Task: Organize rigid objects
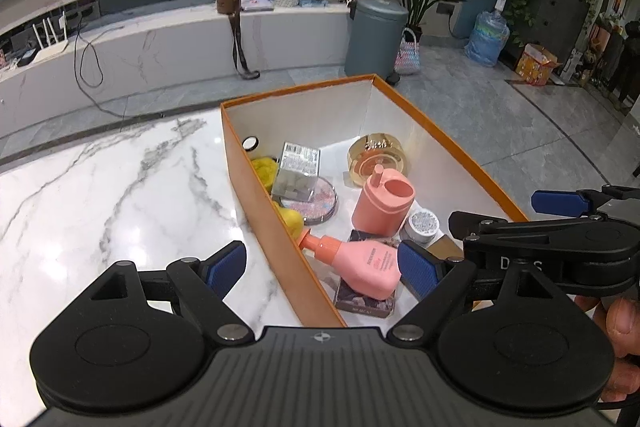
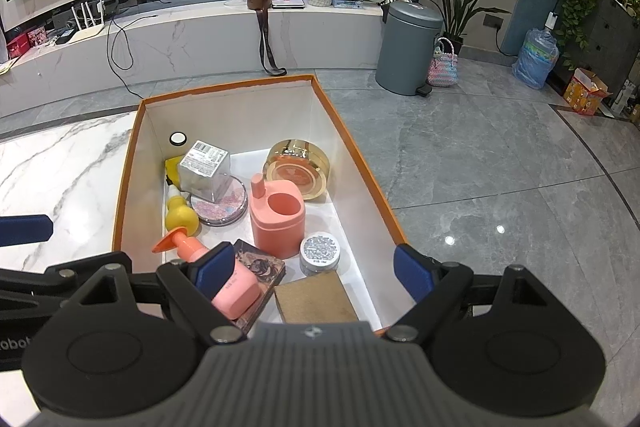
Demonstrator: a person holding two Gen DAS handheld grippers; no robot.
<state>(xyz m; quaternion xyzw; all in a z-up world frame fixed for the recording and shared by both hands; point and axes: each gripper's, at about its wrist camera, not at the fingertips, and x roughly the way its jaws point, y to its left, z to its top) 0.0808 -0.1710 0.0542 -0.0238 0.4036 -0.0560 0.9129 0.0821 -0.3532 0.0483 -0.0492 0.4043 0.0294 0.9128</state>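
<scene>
An orange box (image 1: 280,251) with white inner walls (image 2: 240,111) stands on the marble table's right end. Inside lie a pink pump bottle (image 1: 360,263) (image 2: 236,287) on a dark palette (image 2: 262,263), an upright pink holder (image 2: 278,223), a gold compact (image 2: 298,167), a silver jar (image 2: 320,251), a clear cube (image 2: 204,167), a yellow toy (image 2: 182,217) and a brown pad (image 2: 316,297). My left gripper (image 1: 322,269) is open, straddling the box's left wall. My right gripper (image 2: 314,273) hangs open over the box's near end, holding nothing.
White marble table (image 1: 100,195) stretches left of the box. Grey tiled floor lies beyond and to the right, with a grey bin (image 2: 408,47) and a water jug (image 2: 536,59). A person's fingers (image 1: 620,323) hold the right gripper's handle.
</scene>
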